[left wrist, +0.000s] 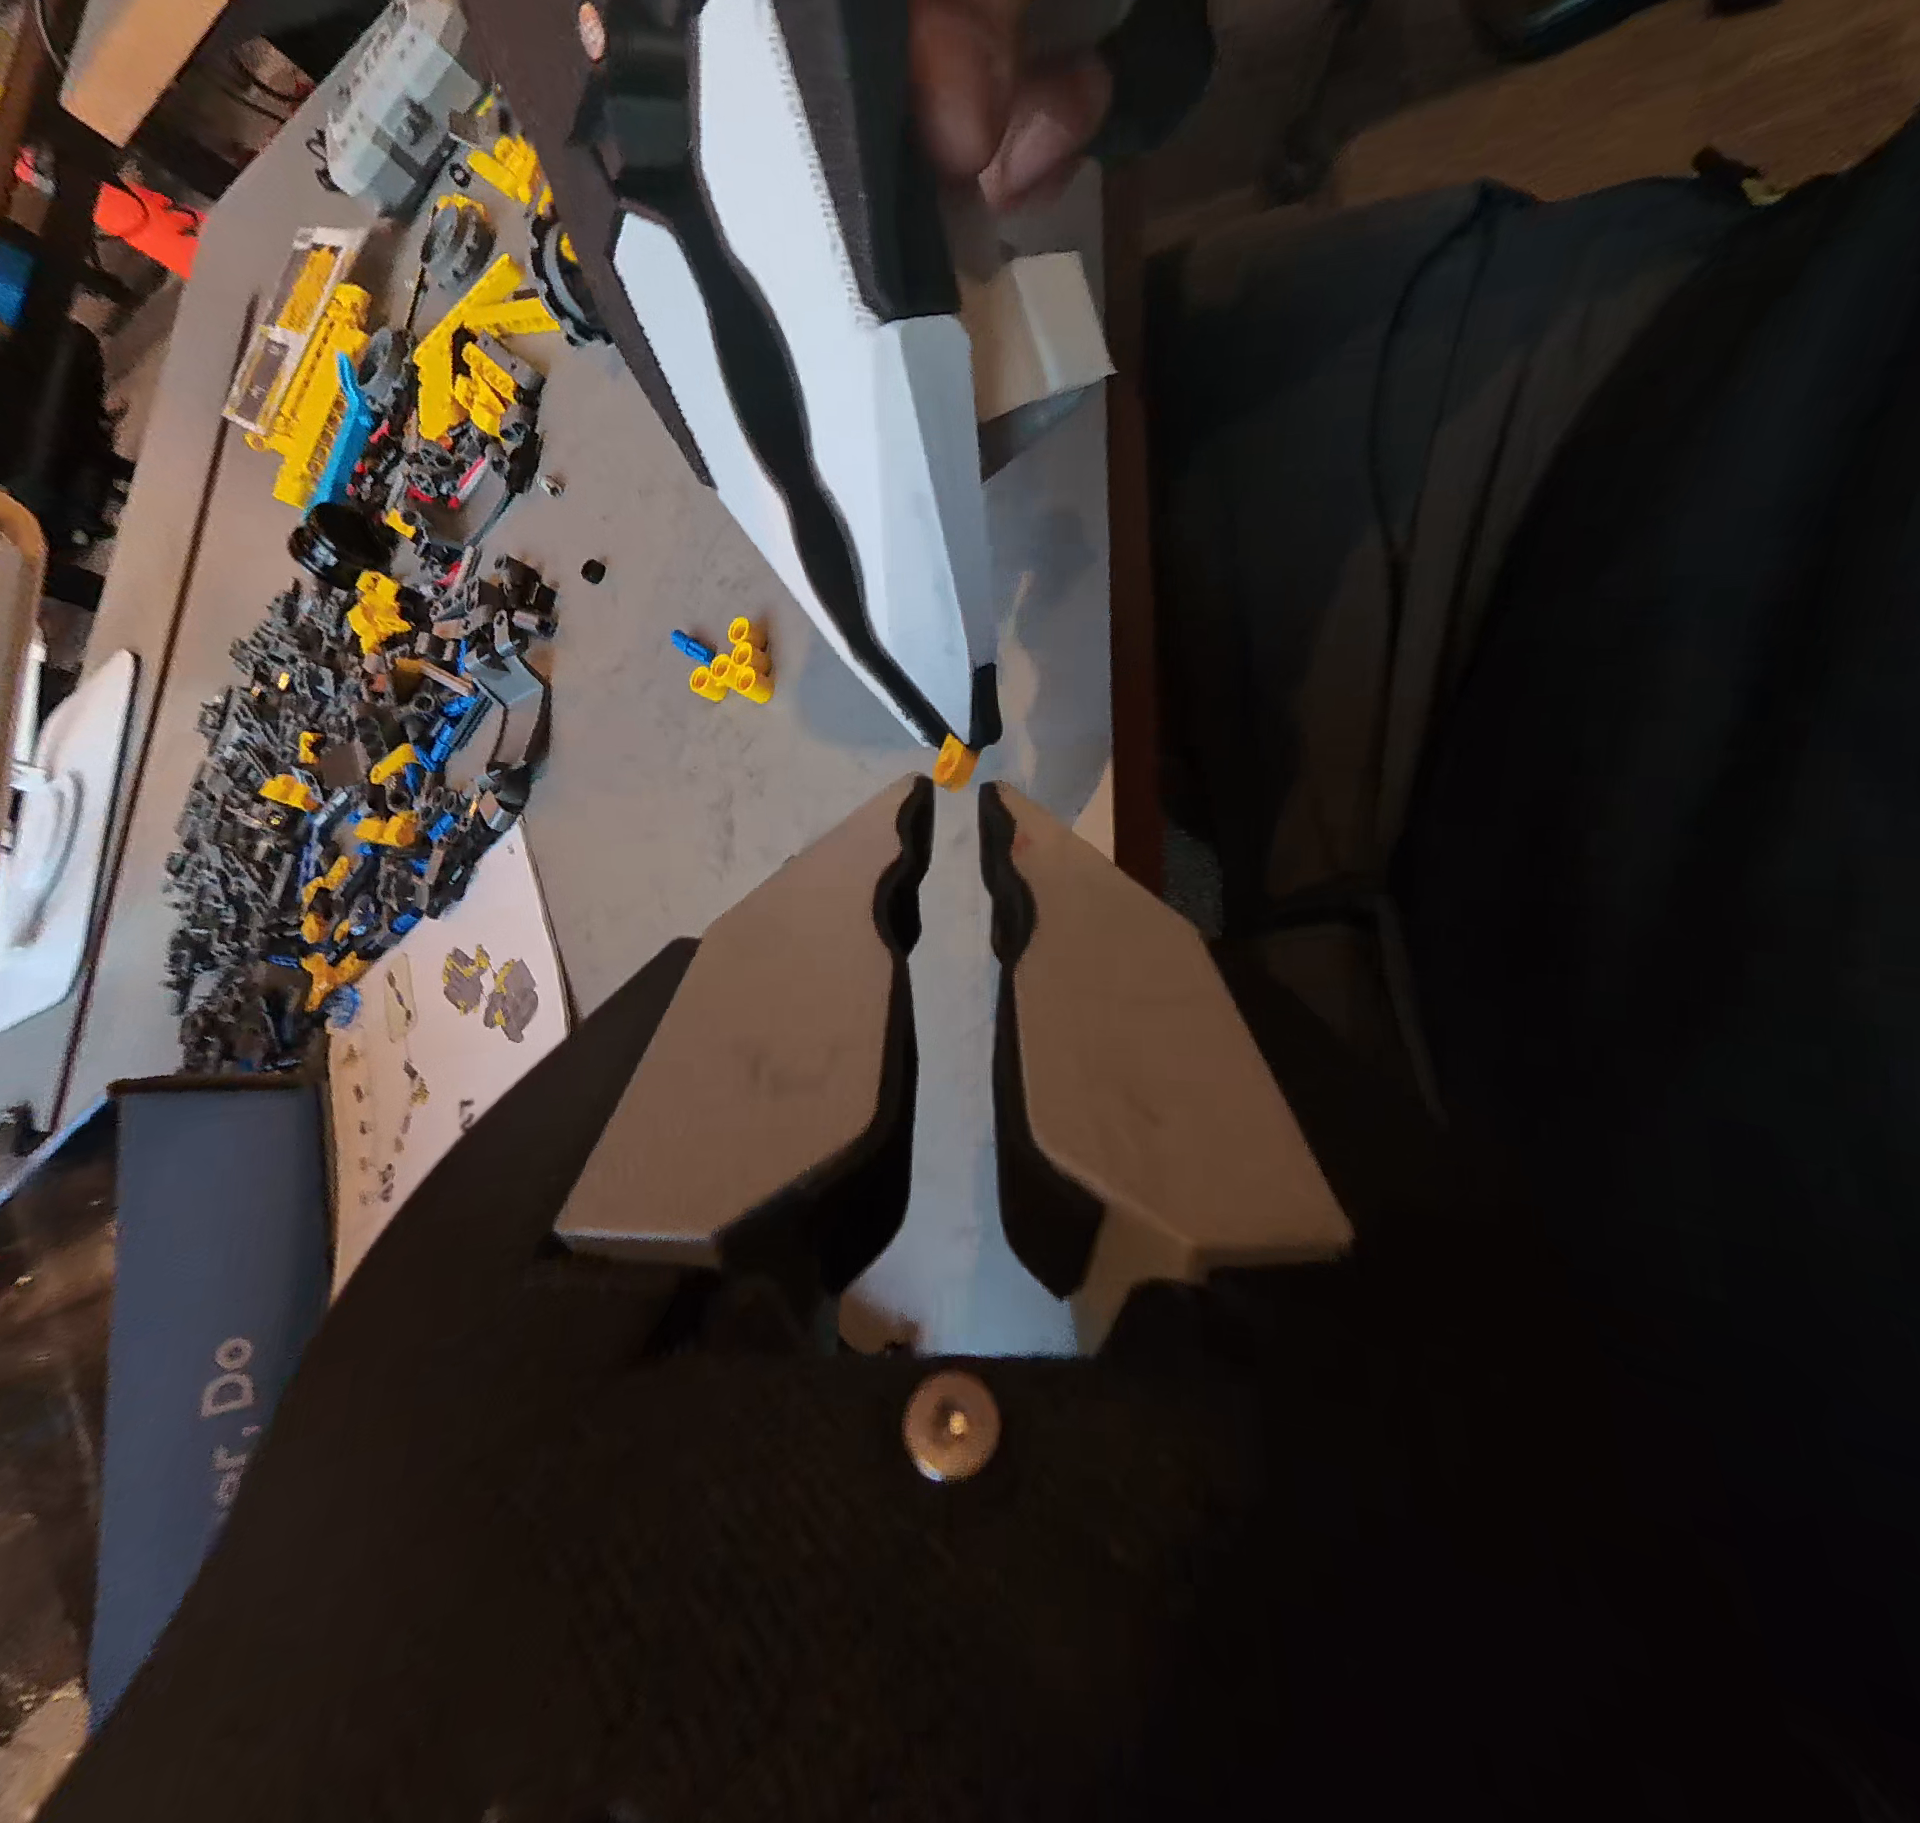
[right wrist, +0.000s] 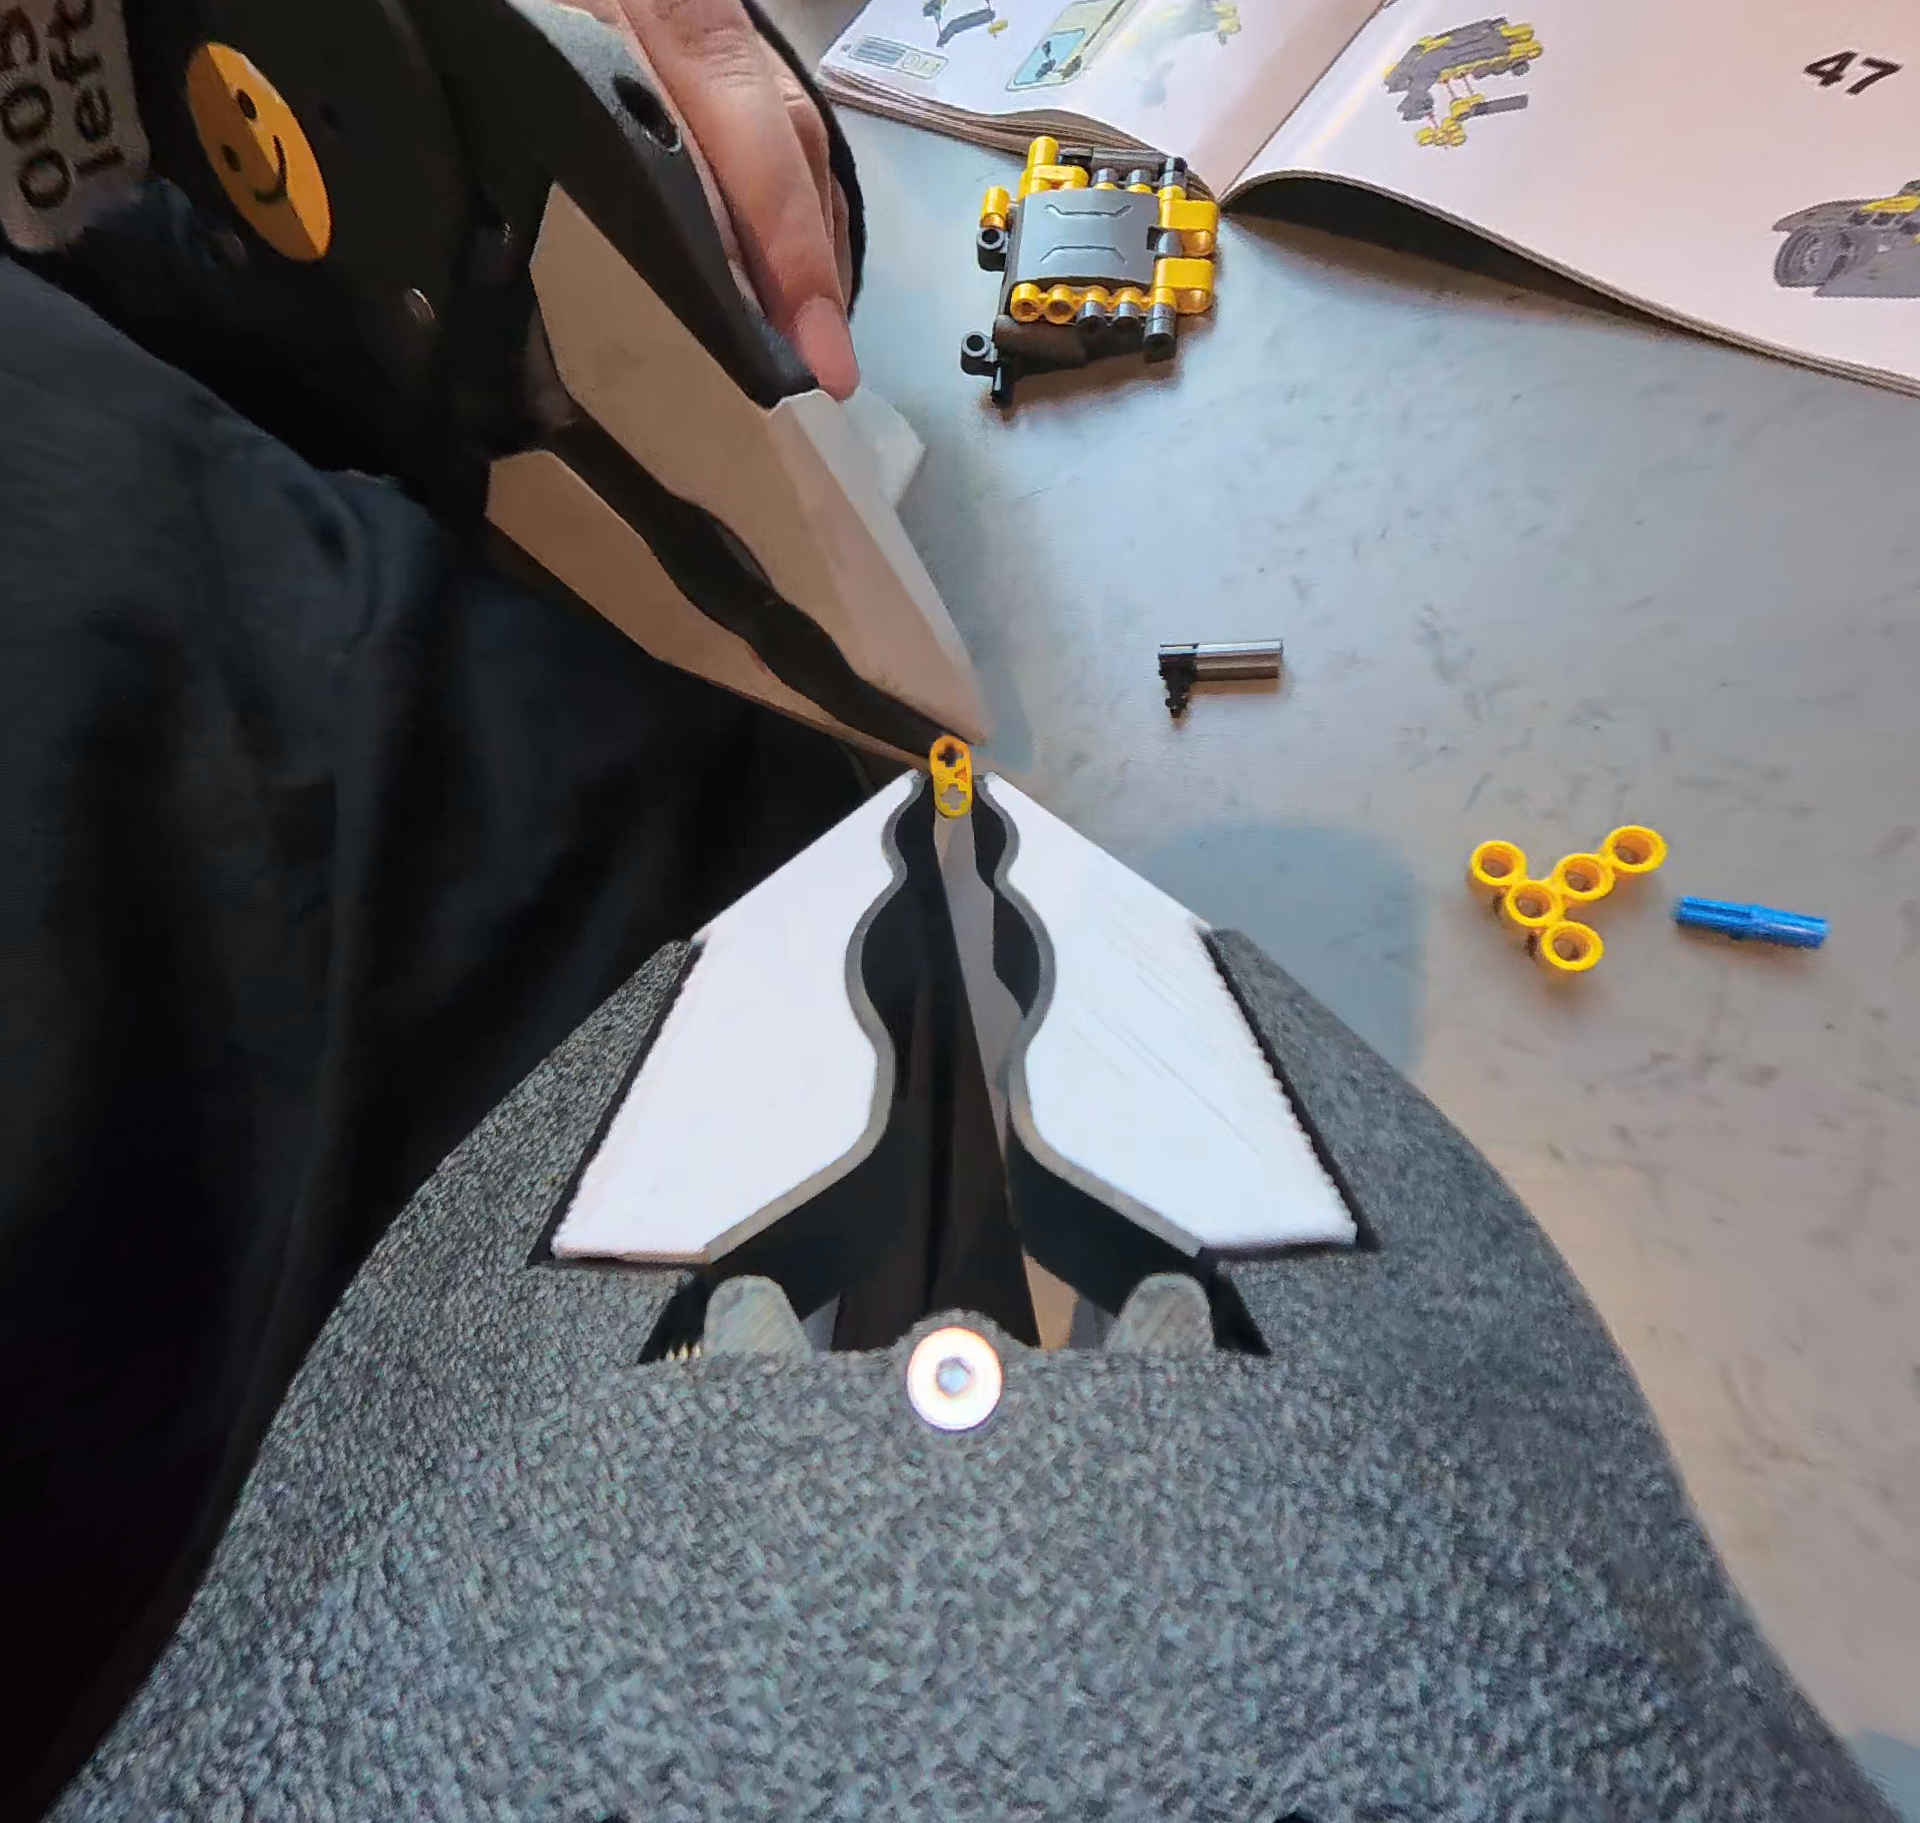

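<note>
small yellow two-hole liftarm (right wrist: pixel 951 778) pinched between right gripper (right wrist: pixel 953 784) fingertips, above grey table (right wrist: pixel 1507 547). left gripper (left wrist: pixel 956 788) fingers nearly together, tips against the liftarm; cannot tell if gripping. nearby: yellow multi-hole connector (right wrist: pixel 1564 895), blue pin (right wrist: pixel 1751 921).

A yellow link piece (right wrist: pixel 950 776) is seen against a mottled grey desk (right wrist: pixel 1455 568). A blue pin (right wrist: pixel 1751 922) and white, black-edged gripper fingers (right wrist: pixel 790 1035) are shown.
</note>
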